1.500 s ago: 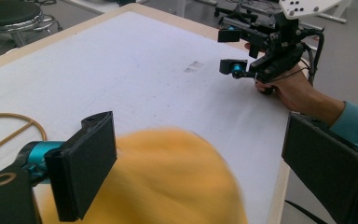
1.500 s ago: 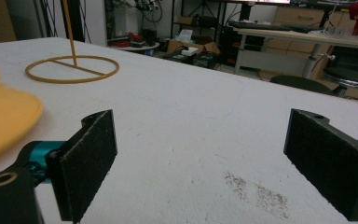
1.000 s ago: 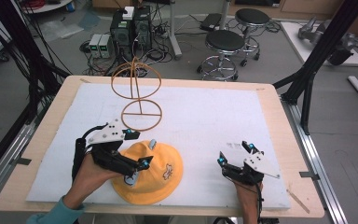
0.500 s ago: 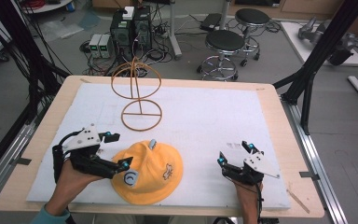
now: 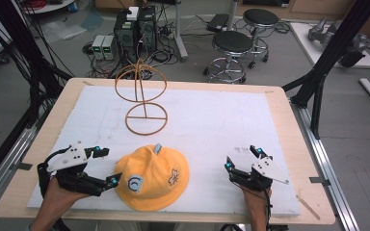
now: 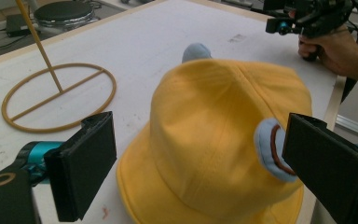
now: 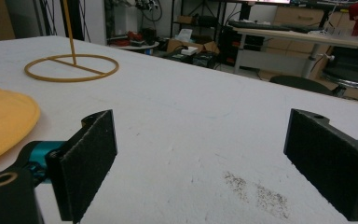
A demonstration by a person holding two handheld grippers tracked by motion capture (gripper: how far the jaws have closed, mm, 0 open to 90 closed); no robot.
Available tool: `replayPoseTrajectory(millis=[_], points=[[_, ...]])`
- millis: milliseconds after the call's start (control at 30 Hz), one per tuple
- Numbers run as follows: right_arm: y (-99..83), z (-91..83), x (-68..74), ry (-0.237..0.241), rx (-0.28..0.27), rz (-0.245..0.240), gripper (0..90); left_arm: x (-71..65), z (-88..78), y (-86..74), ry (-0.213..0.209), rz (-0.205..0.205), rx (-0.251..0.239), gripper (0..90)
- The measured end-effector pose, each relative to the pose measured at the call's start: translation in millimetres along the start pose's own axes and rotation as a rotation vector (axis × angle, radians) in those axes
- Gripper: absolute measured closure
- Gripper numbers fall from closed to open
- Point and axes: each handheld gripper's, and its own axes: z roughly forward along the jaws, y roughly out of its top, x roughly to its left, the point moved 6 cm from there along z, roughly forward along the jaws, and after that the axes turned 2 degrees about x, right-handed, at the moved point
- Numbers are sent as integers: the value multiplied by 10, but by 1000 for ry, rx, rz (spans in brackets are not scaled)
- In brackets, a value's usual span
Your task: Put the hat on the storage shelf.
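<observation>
Hat, yellow, lies crown-up by the desk's near edge, just beside the left claw, whose jaws gape toward its crown. Right claw, also agape, sits well apart; wire stand farther back.

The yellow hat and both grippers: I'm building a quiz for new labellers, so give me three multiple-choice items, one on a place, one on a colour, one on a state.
1. Where is the wire stand relative to the hat?
A. farther from the person
B. on top of it
C. right of it

2. What colour is the round patch on the hat?
A. red
B. light blue
C. green

3. How is the right gripper?
A. shut on the hat
B. shut, holding nothing
C. open, holding nothing

Key: 1 A, the stand sits beyond the hat in the high view. 2 B, pale blue in the left gripper view. 3 C, jaws wide apart over bare table.
</observation>
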Motion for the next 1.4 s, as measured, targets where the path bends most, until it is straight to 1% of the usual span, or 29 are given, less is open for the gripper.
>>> replayPoseTrajectory(millis=[100, 200, 233, 300, 367, 433, 467, 533, 567, 733, 1033, 1200, 1233, 1300, 1333, 1400], points=[[-2, -2, 5, 2, 3, 1, 83, -39, 31, -132, -1, 6, 26, 103], [-2, -1, 7, -1, 3, -1, 83, -92, 119, -241, -5, 12, 54, 102], [-1, 0, 5, -1, 2, -7, 83, -110, 152, -272, -1, 25, 70, 102], [-1, 0, 5, -1, 2, -9, 83, -156, 220, -317, -15, 41, 87, 103], [-1, 0, 5, -1, 2, -9, 83, -177, 265, -342, -10, 53, 88, 103], [-2, -3, 6, -1, 3, -4, 83, -190, 291, -363, -18, 50, 95, 103], [-2, -3, 6, -2, 3, -3, 83, -191, 297, -369, -12, 52, 92, 103], [-2, -3, 5, -1, 3, -4, 83, -204, 302, -385, -25, 51, 97, 103], [-2, -3, 5, -1, 2, -3, 83, -207, 306, -393, -22, 55, 99, 103], [-2, -3, 6, 0, 2, -3, 83, -256, 377, -448, -36, 64, 122, 102], [-1, -2, 6, -1, 1, -6, 83, -253, 478, -520, -15, 74, 151, 102], [-1, -1, 8, -2, 2, -7, 83, -237, 530, -544, -11, 44, 174, 112], [-1, -1, 7, -1, 1, -7, 83, -236, 541, -547, -11, 37, 179, 123], [-1, -1, 6, -2, 1, -7, 83, -228, 556, -552, -9, 39, 188, 165], [-1, -2, 7, -1, 1, -6, 83, -224, 564, -554, -9, 39, 189, 198], [-1, -1, 7, -2, 1, -7, 83, -208, 575, -559, 1, 39, 195, 290]])
